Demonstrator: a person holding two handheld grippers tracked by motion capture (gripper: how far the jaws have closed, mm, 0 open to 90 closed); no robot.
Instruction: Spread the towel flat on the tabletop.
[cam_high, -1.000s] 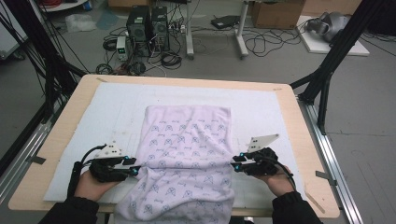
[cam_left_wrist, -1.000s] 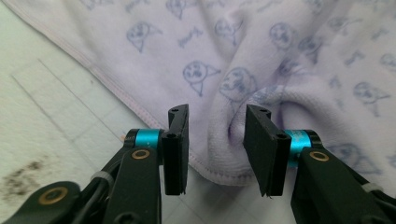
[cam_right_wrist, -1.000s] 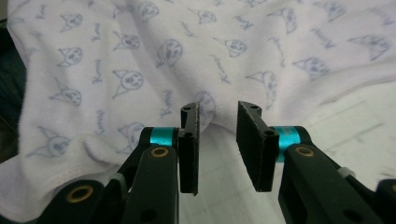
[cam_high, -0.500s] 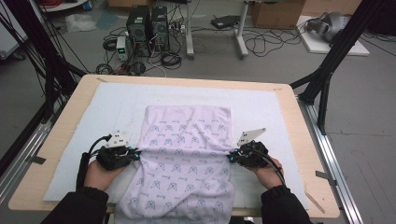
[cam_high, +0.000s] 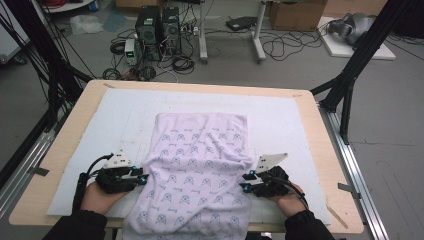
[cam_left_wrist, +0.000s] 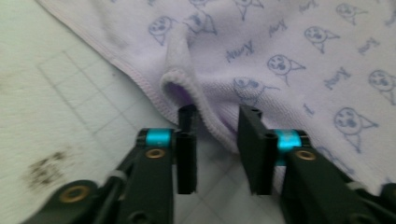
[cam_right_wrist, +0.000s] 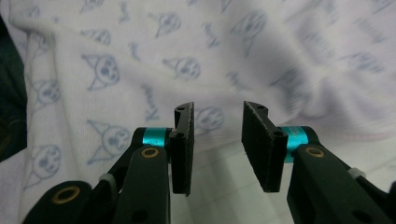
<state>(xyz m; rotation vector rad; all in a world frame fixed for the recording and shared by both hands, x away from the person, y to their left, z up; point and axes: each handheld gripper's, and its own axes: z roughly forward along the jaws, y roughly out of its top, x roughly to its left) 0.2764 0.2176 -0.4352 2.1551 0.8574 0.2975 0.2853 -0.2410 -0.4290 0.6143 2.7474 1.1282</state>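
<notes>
A lilac towel printed with small blue cartoon faces lies lengthwise on the white mat, its near end hanging over the table's front edge. My left gripper is at the towel's left edge. In the left gripper view its jaws have just been opening and stand apart, with the raised hem of the towel between them and unpressed. My right gripper is at the towel's right edge. Its jaws have also just been opening, with bare mat between them and the towel just beyond.
The white gridded mat covers most of the wooden table. Computer towers, cables and a black frame leg stand on the floor beyond the far edge. A person's dark sleeves come in from the bottom.
Both grippers shifted up toward the far side half a second ago and have since come back toward the near edge. The towel's right edge by the right gripper is now more bunched.
</notes>
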